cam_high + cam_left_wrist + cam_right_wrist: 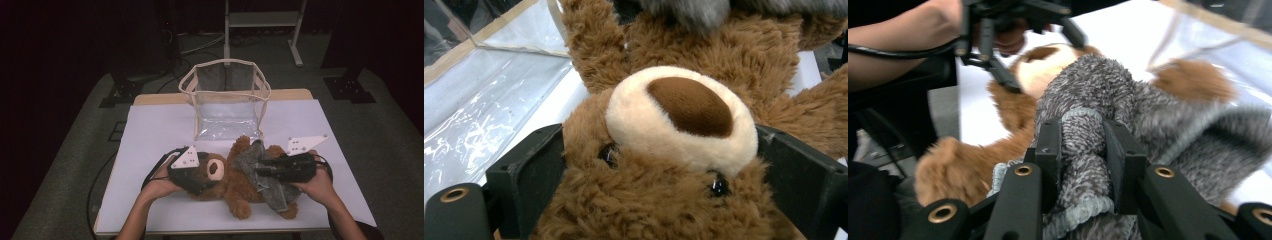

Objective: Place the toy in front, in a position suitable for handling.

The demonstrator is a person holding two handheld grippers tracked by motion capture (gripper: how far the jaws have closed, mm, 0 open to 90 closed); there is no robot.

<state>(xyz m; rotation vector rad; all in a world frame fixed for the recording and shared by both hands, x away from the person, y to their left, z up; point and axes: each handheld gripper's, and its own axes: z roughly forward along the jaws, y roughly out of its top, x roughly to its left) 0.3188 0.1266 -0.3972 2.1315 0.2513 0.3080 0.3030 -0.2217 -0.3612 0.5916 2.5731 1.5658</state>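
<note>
1. Nearest the person, the left gripper [196, 176] has its jaws spread wide around the head of the brown teddy bear [235, 186]; in the left gripper view each black jaw lies against the fur at one side of the head, at the level of the eyes, so it grips the head across its width.
2. The teddy bear [684, 130] lies on its back on the white table [150, 135], cream muzzle and brown nose facing up, head toward the left gripper, legs toward the person's right.
3. The right gripper [261, 169] reaches over the bear's body. In the right gripper view its jaws are clamped on a bunched fold of the grey knitted garment [1083, 150], with the ribbed hem pinched between them.
4. That grey knitted garment [260, 172] is draped over the bear's belly and lower body, partly loose beside it.
5. Beyond the bear, toward the far edge of the table, a clear plastic bag with cream trim [227, 100] stands upright and open, just past the bear's raised paw.
6. No brand, label or writing can be read on anything.
</note>
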